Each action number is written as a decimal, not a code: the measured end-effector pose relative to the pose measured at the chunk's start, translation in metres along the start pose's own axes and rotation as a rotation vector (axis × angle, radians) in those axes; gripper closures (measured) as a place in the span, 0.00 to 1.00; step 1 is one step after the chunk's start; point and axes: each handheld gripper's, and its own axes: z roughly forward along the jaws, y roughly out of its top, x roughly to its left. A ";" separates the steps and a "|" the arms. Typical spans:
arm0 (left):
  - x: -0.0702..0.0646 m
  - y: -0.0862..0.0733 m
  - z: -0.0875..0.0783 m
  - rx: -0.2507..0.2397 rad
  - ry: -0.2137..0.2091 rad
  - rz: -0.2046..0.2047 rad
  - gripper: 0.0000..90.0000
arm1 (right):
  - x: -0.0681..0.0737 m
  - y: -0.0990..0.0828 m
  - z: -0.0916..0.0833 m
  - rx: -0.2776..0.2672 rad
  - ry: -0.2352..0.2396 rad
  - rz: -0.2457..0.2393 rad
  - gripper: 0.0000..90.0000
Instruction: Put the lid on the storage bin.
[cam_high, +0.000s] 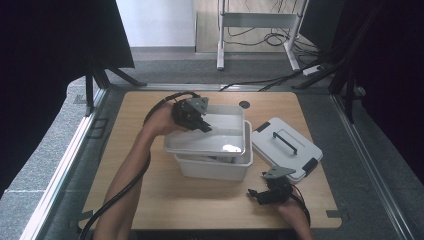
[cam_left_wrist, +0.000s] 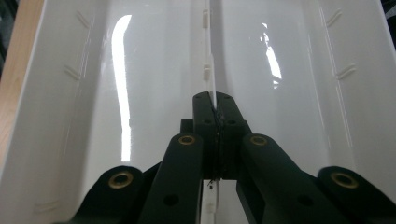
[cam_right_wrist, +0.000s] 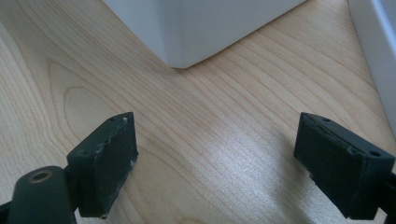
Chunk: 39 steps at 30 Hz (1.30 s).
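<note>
A shallow white tray (cam_high: 220, 142) rests tilted on top of a deeper white bin (cam_high: 215, 167) at the table's middle. My left gripper (cam_high: 202, 125) reaches over the tray's far left side, shut on the thin upright rib (cam_left_wrist: 208, 70) that runs down the tray's (cam_left_wrist: 116, 93) middle. The left gripper (cam_left_wrist: 214, 100) has both pads pressed together on that rib. My right gripper (cam_high: 256, 195) is low near the table's front right, and its jaws stand wide apart. Bare wood lies between the fingers of the right gripper (cam_right_wrist: 217, 154), with the bin's corner (cam_right_wrist: 196, 28) ahead.
The bin's white lid (cam_high: 286, 147) with a dark handle lies flat on the wooden table (cam_high: 150, 185) to the right of the bin; its edge (cam_right_wrist: 378, 46) shows beside my right gripper. Black cables trail from both grippers toward the front edge.
</note>
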 end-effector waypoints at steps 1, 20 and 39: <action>0.001 0.001 0.005 -0.001 0.000 0.001 0.99 | 0.000 0.000 0.000 0.000 0.000 0.000 0.15; -0.003 -0.009 0.050 0.036 -0.030 -0.063 0.99 | 0.000 0.000 0.000 0.001 0.003 0.002 0.15; -0.022 -0.020 0.015 -0.012 0.181 -0.213 0.42 | -0.004 0.010 -0.011 0.008 0.055 -0.004 0.14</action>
